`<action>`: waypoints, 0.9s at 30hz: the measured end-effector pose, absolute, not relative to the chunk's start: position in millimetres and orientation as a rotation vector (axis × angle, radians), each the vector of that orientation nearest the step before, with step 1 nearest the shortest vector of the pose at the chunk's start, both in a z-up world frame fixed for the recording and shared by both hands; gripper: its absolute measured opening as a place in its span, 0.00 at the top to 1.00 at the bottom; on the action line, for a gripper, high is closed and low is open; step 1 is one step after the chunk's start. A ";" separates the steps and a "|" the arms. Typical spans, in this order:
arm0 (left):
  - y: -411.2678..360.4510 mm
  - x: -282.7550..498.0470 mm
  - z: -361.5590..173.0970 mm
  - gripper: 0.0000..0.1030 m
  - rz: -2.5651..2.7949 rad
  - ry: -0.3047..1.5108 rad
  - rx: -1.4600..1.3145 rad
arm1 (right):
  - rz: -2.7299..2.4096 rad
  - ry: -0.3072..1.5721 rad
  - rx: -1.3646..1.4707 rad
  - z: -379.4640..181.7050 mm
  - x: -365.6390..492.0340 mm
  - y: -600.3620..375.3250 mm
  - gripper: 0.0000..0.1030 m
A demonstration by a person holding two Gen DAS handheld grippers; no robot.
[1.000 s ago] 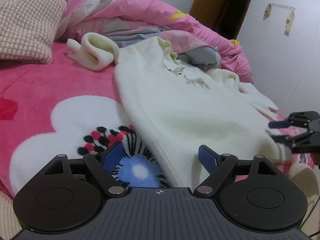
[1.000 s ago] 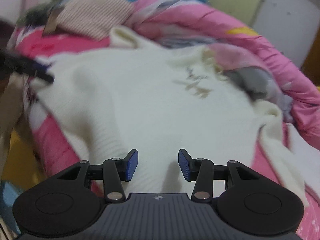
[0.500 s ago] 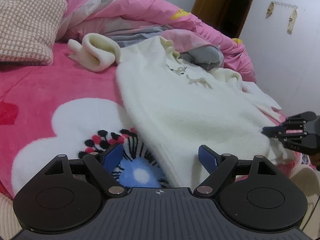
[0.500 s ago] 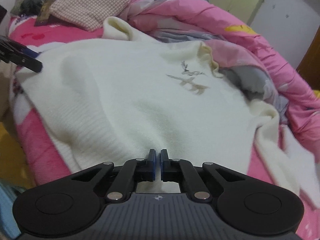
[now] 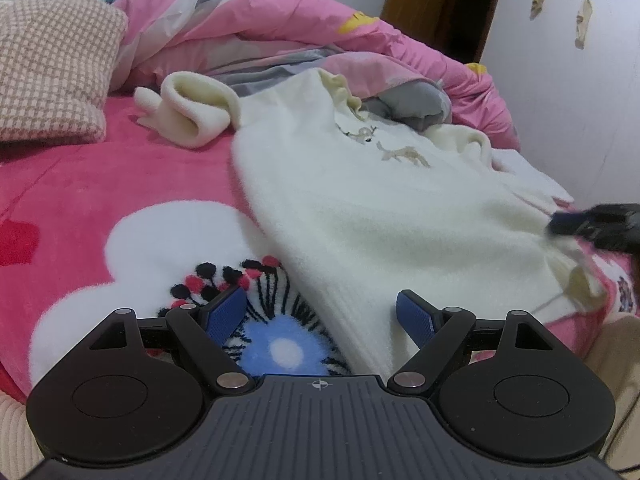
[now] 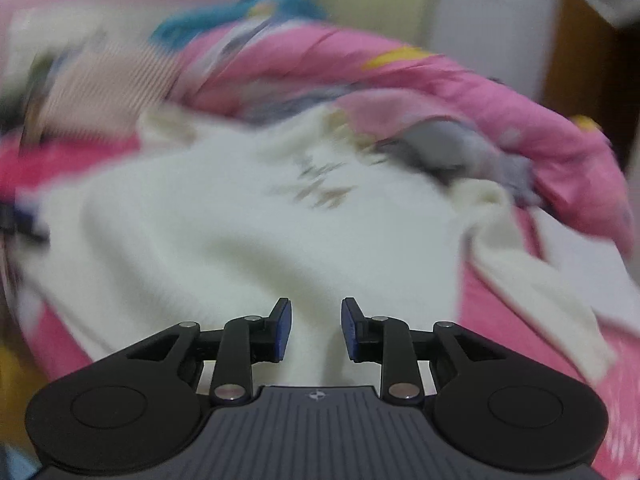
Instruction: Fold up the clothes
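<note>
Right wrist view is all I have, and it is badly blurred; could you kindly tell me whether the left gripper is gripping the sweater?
Observer: No. The left gripper is wide open. The hem corner of the cream sweater lies between its fingers, unpinched.
Operator: Thank you. How does the far sleeve lie?
Observer: The sleeve is doubled over on the pink blanket, near the checked pillow.
Operator: And the marking on the chest?
Observer: Two small embroidered deer, just below the collar.
</note>
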State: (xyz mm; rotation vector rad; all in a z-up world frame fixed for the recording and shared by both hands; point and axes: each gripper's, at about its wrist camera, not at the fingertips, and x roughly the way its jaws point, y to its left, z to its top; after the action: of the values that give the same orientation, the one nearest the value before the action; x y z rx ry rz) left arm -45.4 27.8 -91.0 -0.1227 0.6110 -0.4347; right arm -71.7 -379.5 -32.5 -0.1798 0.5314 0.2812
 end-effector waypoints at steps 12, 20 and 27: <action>25.0 -46.1 -89.8 0.20 -0.427 0.619 -0.093 | 0.264 0.613 0.030 -44.1 -109.2 -412.7 0.72; 27.4 -45.3 -88.0 0.21 -0.424 0.627 -0.094 | 0.165 0.697 -0.230 -69.1 -100.5 -381.0 0.76; 35.6 -44.1 -84.8 0.23 -0.388 0.632 -0.096 | 0.147 0.679 -0.213 -72.5 -100.2 -384.0 0.75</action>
State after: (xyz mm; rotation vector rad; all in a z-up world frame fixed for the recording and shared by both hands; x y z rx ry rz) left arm -44.1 35.6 -84.8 -0.0962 0.6318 -0.3882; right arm -100.2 -384.0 -72.5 -0.2134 0.6791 0.1473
